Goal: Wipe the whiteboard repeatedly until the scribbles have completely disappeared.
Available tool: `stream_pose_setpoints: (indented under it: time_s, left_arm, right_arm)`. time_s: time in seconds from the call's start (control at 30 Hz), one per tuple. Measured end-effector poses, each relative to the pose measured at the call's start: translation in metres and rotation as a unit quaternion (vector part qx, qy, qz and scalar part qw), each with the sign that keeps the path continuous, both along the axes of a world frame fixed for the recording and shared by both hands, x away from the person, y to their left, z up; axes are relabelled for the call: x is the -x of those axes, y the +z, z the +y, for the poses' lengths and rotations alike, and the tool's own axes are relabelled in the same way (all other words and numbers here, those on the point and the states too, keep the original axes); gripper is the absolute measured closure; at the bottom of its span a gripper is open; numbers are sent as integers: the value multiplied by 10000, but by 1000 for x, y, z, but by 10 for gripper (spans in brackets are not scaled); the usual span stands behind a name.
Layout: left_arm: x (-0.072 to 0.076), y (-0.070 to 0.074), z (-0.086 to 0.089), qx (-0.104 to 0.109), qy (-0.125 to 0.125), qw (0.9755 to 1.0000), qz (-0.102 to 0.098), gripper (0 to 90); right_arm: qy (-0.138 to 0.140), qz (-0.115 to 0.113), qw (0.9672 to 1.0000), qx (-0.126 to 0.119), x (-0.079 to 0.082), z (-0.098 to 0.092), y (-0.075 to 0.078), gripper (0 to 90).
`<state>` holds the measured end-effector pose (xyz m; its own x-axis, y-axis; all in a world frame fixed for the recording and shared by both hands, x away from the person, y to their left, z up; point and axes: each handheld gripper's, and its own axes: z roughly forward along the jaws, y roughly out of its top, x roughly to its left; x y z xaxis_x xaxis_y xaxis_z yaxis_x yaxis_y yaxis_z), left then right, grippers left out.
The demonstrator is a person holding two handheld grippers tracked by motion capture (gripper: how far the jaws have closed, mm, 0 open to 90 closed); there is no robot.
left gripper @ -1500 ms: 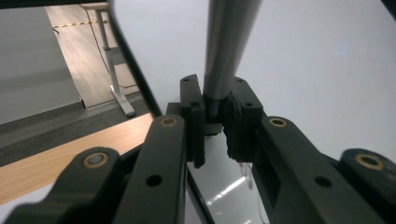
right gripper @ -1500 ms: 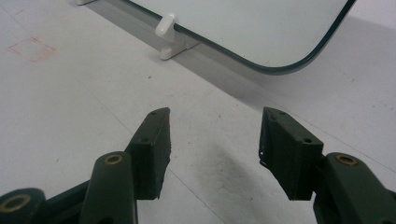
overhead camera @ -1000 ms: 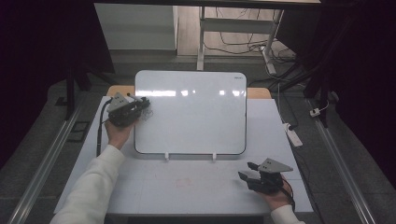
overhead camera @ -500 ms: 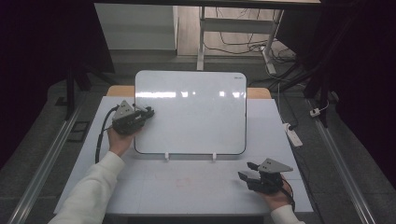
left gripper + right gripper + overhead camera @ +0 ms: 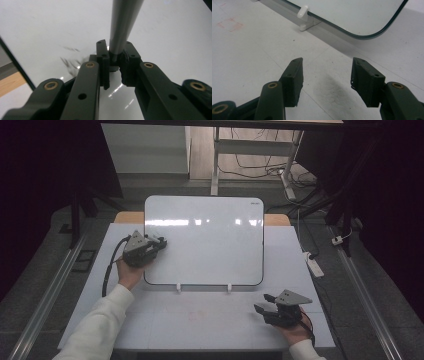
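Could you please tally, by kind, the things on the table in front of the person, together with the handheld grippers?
Whiteboard: 1
White clips at the whiteboard's lower edge: 2
Grey marker, held in the left gripper: 1
Grippers, left and right: 2
Total: 6

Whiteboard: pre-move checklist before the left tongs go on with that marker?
1. Left tongs shut on the marker: ok.
2. Marker tip touching the whiteboard: cannot tell, tip out of view.
3. Smudged dark marks on the board beside the tongs: not ok if it should be clean.
4. Whiteboard seated in its two white clips: ok.
5. Right tongs open, empty, over the table, off the board: ok.
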<state>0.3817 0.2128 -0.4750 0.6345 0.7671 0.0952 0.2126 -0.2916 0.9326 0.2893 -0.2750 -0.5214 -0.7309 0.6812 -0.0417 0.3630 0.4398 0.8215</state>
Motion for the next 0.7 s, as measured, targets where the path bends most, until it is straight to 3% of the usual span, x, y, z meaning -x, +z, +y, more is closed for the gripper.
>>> stream_pose_setpoints:
  time_s: [0.1, 0.17, 0.37, 0.5, 0.6, 0.7]
  left_arm:
    - [-6, 5, 3, -5, 147, 9999, -74, 777]
    - [-12, 10, 5, 197, 238, 9995, -62, 777]
    - [-18, 16, 10, 145, 417, 9989, -176, 778]
    - [-21, 19, 31, 469, 707, 9963, -98, 778]
    - [-19, 18, 31, 450, 652, 9969, -28, 778]
    - [-15, 14, 15, 220, 287, 9993, 35, 777]
  right_arm:
    - [4, -18, 10000, -5, 0, 1, 1, 436]
    - [4, -2, 10000, -7, 0, 1, 0, 436]
    - [19, 1, 10000, 1, 0, 1, 0, 436]
    - [12, 9, 10000, -1, 0, 0, -1, 436]
    - [22, 22, 10000, -7, 0, 1, -1, 436]
    - [44, 30, 10000, 8, -1, 2, -2, 436]
